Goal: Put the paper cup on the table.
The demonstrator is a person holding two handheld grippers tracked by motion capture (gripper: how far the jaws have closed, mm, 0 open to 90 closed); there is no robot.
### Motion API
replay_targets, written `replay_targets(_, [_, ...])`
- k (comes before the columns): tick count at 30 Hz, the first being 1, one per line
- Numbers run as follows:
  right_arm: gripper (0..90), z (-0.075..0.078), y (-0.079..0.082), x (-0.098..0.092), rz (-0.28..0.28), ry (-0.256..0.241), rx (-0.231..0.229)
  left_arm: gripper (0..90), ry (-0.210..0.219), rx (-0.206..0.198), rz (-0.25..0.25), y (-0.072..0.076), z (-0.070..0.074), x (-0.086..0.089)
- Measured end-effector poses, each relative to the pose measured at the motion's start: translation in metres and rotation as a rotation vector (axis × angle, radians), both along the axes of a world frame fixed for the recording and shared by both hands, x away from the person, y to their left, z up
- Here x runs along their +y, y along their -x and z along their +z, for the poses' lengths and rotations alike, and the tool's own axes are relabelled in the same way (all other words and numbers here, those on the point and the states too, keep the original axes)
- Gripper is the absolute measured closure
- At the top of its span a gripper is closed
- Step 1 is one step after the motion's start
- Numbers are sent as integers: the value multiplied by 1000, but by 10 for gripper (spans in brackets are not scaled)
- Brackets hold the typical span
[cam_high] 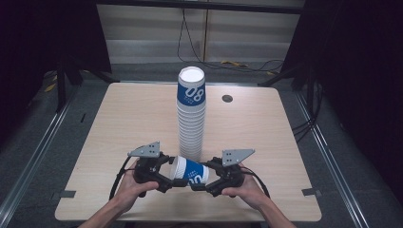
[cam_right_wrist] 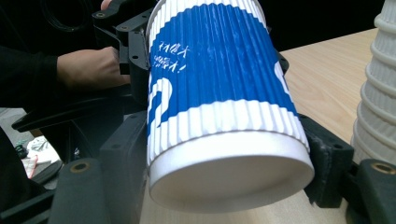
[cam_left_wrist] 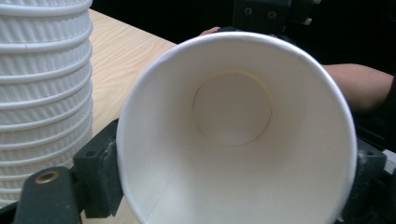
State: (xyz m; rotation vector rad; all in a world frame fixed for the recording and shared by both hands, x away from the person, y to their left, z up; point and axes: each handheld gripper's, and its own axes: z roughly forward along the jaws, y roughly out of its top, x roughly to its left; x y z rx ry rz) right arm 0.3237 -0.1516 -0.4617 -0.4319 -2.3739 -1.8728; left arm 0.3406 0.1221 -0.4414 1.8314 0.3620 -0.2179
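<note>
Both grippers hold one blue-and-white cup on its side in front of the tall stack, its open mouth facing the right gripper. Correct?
Not quite. The cup has its mouth toward the left gripper, as the left gripper view shows; the right gripper holds its base end. The stack stands behind.

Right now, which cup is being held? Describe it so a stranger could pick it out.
On the wooden table, a tall stack of cups stands upright at the centre. Just in front of its base, the single cup lies sideways between the left gripper and right gripper, mouth towards the left one.
</note>
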Motion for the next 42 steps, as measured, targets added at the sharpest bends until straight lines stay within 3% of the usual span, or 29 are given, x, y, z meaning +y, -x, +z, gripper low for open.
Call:
replay_targets(4, [274, 0, 0, 0, -3, -4, 27, 175, 26, 9, -13, -2, 0, 1])
replay_targets(13, [258, -2, -1, 2, -16, 9, 43, 177, 13, 8, -5, -3, 0, 2])
replay_targets(18, [174, -4, 3, 4, -56, 42, 54, 177, 6, -11, 4, -3, 5, 4])
replay_targets(26, [146, -4, 3, 5, -75, 76, 38, 176, 3, -14, 24, -4, 8, 9])
replay_targets(29, [143, -5, 2, 2, -103, 94, 34, 175, 28, 4, 31, -6, 10, 14])
replay_targets(37, [148, -5, 2, 0, -130, 127, 30, 175, -25, 7, 62, -7, 15, 21])
replay_targets(42, [155, -1, 4, -9, -171, 155, 33, 175, -79, -19, 90, -8, 19, 27])
